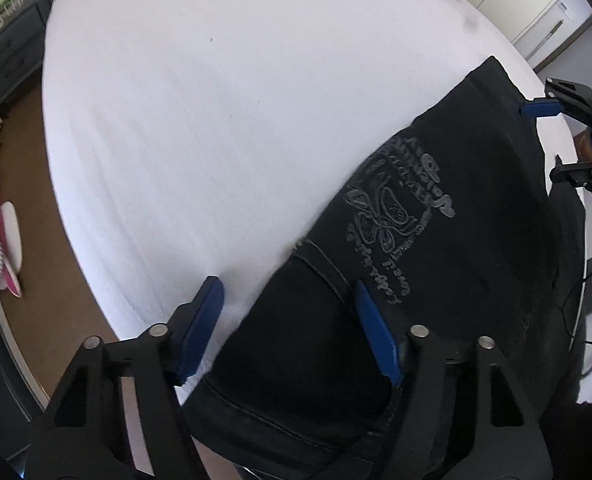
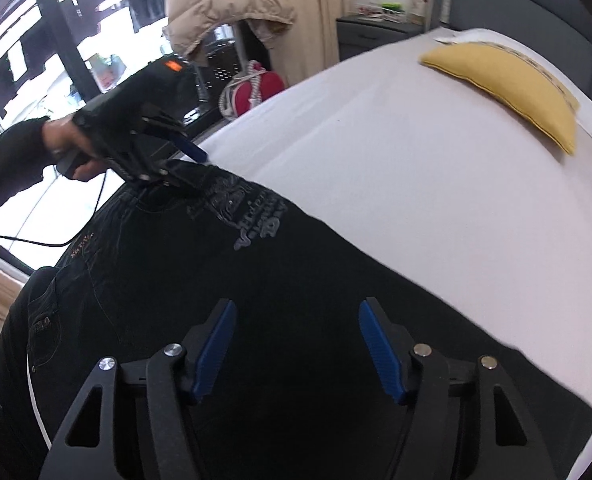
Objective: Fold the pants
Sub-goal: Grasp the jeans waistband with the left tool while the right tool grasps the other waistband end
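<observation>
**Mia:** Left wrist view first. What do you see?

**Tom:** I see black pants [image 1: 436,248] lying on a white bed [image 1: 215,140]. They fill the lower right of the frame. There is gray writing and a gray drawing [image 1: 396,208] on them.

**Mia:** And the left gripper [image 1: 291,328]?

**Tom:** It is at the bottom of the frame. Its two blue fingers [image 1: 199,324] are spread wide. One finger is over the white sheet. The other is over the black cloth. A thick hem of the pants runs between them. The jaws pinch nothing.

**Mia:** What is that at the right edge?

**Tom:** That is the right gripper [image 1: 552,140]. One blue finger [image 1: 538,108] sits at the far edge of the pants. Its jaws are wide apart too.

**Mia:** Now the right wrist view.

**Tom:** The pants [image 2: 255,280] cover the lower left and the middle of the frame. The right gripper [image 2: 296,344] is at the bottom, over the black cloth. Its blue fingers [image 2: 380,352] are spread, with only cloth below them.

**Mia:** Can you see the other gripper?

**Tom:** Yes, the left gripper [image 2: 191,164] is in the upper left. A hand [image 2: 65,142] in a dark sleeve holds it. It is at the far edge of the pants. From here I cannot tell how its jaws stand.

**Mia:** Anything else?

**Tom:** A yellow pillow [image 2: 508,88] lies on the bed in the upper right. A puffy tan coat [image 2: 223,0] hangs at the top. A red bag [image 2: 255,88] sits near the bed.
</observation>
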The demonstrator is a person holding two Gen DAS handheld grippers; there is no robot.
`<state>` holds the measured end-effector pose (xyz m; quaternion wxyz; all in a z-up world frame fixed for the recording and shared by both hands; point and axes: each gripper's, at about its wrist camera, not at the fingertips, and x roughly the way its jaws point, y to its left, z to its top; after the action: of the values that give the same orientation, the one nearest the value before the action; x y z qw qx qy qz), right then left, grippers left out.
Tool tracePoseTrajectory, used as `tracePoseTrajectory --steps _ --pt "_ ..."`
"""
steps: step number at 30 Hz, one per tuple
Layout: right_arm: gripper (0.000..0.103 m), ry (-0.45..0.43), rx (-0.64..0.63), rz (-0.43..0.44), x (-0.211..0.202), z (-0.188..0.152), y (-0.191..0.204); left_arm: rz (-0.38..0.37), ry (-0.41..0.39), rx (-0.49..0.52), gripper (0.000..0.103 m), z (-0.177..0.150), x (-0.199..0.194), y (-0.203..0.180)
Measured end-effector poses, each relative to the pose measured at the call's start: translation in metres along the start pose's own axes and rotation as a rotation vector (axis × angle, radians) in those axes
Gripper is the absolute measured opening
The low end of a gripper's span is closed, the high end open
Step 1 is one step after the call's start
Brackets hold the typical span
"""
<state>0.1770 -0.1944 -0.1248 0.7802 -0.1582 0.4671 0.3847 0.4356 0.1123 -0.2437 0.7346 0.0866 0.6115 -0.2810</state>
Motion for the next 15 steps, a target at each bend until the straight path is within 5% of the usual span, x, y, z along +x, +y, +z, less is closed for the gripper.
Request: tracePoseTrajectory --steps 2,4,7,15 --pt "0.067 0.003 -0.015 0.009 0.006 0.006 -0.001 -0.019 0.01 -0.017 0.055 0.005 0.004 0.008" --pt "0.065 0.004 -0.032 0.019 0.01 0.011 -0.001 -0.025 0.018 -0.039 0.026 0.008 0.009 0.014" --pt "0.063 0.012 -0.07 0.018 0.021 0.021 -0.003 0.002 0.032 -0.02 0.008 0.005 0.014 0.012" --pt "0.047 0.097 -0.165 0.001 0.056 0.051 -0.006 0.09 -0.104 0.047 0.002 -0.023 -0.004 -0.031"
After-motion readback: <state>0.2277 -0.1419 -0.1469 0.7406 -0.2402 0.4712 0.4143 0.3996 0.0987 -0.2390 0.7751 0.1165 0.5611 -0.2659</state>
